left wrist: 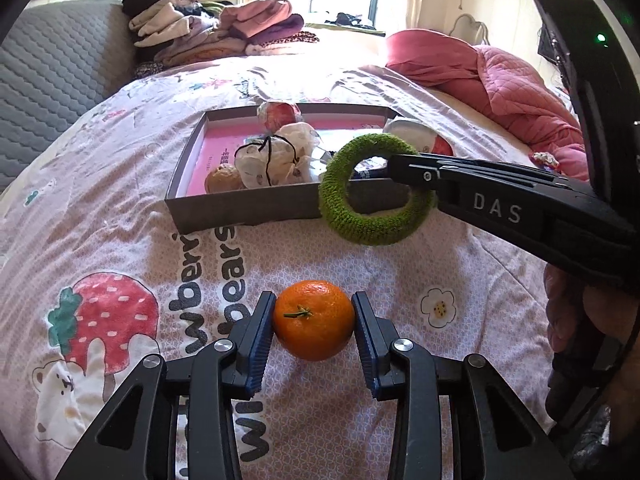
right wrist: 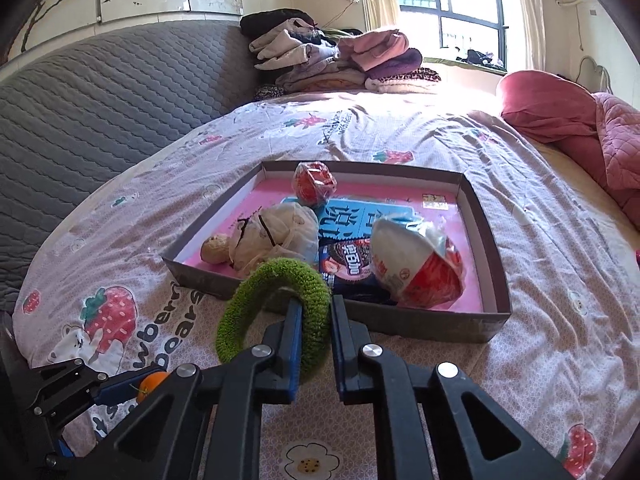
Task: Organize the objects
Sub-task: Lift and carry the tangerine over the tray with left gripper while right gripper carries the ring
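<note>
The left gripper (left wrist: 314, 322) has its two blue-padded fingers (left wrist: 262, 344) pressed against either side of a small round orange mandarin (left wrist: 314, 320), stem facing the camera, and the fruit sits squarely between the pads, close to their tips, over the pink strawberry-print bedsheet (left wrist: 120, 208); whether it is already lifted off the cloth I cannot tell. The right gripper (right wrist: 316, 320) pinches one side of a fuzzy green knitted ring (right wrist: 276, 312), with one finger passing through the hole and the rest of the loop hanging out to the left of the fingers. Ahead of both sets of fingertips lies the shallow grey cardboard box with a pink floor (right wrist: 490, 240), already holding wrapped snacks and a white drawstring pouch (right wrist: 280, 236). To do this step well, the ring probably wants carrying forward over the near wall before release, towards the bare pink strip beyond the fingertips. The mandarin likely needs only light pressure, since squeezing could bruise it, and a low release so it doesn't roll.
</note>
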Tool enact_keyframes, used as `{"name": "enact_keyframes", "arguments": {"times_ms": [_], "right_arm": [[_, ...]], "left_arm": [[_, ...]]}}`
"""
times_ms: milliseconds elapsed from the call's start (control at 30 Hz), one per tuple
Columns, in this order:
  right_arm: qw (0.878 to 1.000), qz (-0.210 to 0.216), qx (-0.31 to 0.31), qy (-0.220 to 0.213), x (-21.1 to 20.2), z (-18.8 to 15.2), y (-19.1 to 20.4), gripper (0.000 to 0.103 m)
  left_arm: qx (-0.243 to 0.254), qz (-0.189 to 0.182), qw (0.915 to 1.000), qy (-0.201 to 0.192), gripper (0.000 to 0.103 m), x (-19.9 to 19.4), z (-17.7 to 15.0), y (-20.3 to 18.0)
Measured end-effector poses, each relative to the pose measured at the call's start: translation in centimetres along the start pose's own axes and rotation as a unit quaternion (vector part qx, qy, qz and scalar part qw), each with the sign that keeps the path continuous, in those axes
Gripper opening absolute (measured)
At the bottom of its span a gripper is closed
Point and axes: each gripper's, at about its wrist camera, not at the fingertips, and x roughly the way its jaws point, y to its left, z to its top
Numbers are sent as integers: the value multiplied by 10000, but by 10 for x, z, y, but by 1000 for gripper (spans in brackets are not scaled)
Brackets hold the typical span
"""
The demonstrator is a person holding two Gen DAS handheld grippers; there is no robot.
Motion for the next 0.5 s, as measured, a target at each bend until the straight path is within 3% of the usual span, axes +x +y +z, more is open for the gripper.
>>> {"name": "enact_keyframes", "arguments": {"times_ms": [500], "right_arm": [[9991,-137,73,-403,-27,37,-20,13]], "left_arm": [[-96,79,9993,-341,39,-9,48,9]]}}
